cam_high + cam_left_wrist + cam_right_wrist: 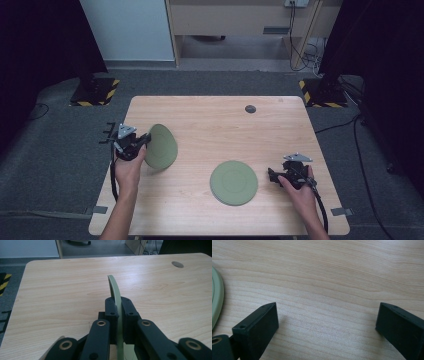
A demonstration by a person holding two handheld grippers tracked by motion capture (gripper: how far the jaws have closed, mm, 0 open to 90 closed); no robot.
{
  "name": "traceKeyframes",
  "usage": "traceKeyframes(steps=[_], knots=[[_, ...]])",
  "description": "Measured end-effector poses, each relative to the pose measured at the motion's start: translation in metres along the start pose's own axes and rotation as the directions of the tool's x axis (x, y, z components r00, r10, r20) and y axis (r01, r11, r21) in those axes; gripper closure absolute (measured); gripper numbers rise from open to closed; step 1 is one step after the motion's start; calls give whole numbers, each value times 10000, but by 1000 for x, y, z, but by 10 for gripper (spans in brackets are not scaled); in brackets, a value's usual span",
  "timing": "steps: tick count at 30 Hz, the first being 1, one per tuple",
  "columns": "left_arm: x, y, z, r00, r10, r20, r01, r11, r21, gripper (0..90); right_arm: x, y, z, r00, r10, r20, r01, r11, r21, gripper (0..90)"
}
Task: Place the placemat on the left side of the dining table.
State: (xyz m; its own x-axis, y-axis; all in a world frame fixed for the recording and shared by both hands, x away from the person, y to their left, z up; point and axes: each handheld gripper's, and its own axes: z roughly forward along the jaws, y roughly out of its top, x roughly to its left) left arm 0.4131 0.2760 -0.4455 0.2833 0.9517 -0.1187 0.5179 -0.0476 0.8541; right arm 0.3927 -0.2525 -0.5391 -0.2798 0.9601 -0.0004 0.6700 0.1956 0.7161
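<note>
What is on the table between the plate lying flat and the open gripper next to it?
Nothing: the high view shows bare wood between the flat plate and the right gripper.

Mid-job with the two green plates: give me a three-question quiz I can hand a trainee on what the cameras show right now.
1. True or false: the left gripper is clamped on the rim of the raised green plate.
2. Multiple choice: the flat green plate lies A) between the right gripper's jaws, B) on the table beside the right gripper, untouched, C) stacked on the other plate.
3. How do the right gripper's jaws stand?

Key
1. True; the plate is held on edge, tilted off the table.
2. B
3. Wide apart, nothing between them but bare tabletop.
</note>
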Motion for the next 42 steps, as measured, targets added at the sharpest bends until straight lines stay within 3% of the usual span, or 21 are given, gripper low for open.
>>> traceKeyframes(steps=[22,32,37,41,42], knots=[[27,-5,26,9995,-172,-277,188,9981,584,850,0,0,0,10000,2,-13,-2,10000,10,42],[33,-10,31,9985,54,-538,-7,9962,875,848,0,0,0,10000,2,-11,-2,10000,8,42],[38,-15,36,9981,-63,-606,126,9945,1044,846,0,0,0,10000,5,-12,-4,10000,11,42],[40,-18,37,9977,86,-666,-9,9933,1156,843,0,0,0,10000,3,-10,-3,10000,9,42],[41,-18,38,9971,279,-709,-188,9918,1264,842,0,0,0,10000,4,-9,-4,10000,8,42]])
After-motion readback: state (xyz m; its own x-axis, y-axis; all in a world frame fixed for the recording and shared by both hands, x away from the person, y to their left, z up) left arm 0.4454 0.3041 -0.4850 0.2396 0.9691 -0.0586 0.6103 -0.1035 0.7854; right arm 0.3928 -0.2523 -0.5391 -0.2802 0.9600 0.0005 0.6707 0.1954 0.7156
